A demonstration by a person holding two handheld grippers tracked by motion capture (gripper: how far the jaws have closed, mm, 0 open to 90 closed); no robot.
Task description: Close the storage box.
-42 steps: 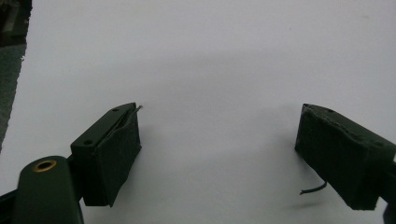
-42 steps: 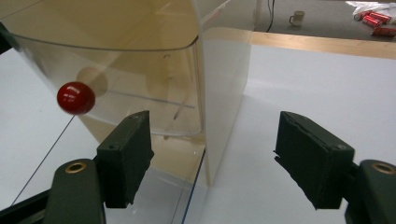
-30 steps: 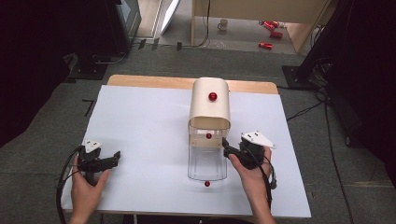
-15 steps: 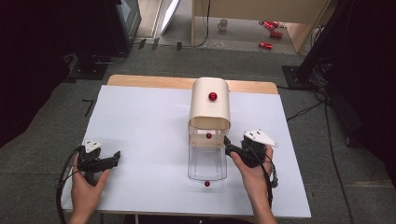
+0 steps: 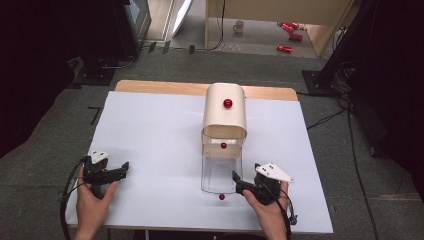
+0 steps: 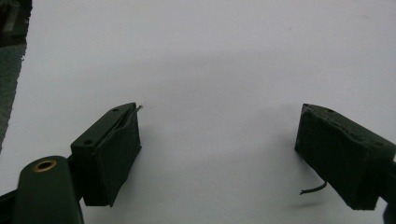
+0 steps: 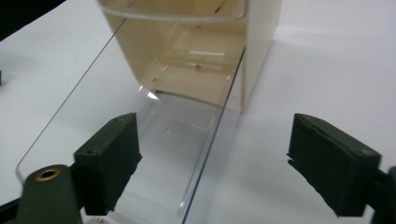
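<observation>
Now the right claw [image 5: 237,181] sits at the near right corner of a clear door [image 5: 218,172] that lies folded down flat on the white tabletop [image 5: 150,135], in front of a cream, round-topped box [image 5: 225,112]. A second ago this claw was pinched nearly shut higher up at the door's right side; its jaws have just been opening, and the hand has come toward the person and lower. In the right gripper view the jaws stand well apart with nothing pressed between them: the clear door's edge [image 7: 212,154] runs up between them, untouched by either pad. My reading is that the door has been let go after being swung down, so the box now stands open and the opening step looks finished.

The left claw [image 5: 120,170] rests far off at the near left of the tabletop, held in a hand [image 5: 92,200]. Its jaws are spread wide and hold nothing.

From the high view you get the layout: a red knob [image 5: 227,103] on the box's curved top, a second red knob [image 5: 223,145] at the box's mouth, and a third red knob [image 5: 221,197] at the door's near edge. The right gripper view instead looks through the clear door into the box's interior [image 7: 187,60], which appears empty. The left gripper view gives bare white tabletop [image 6: 210,70] between its two dark pads [image 6: 116,154].
</observation>
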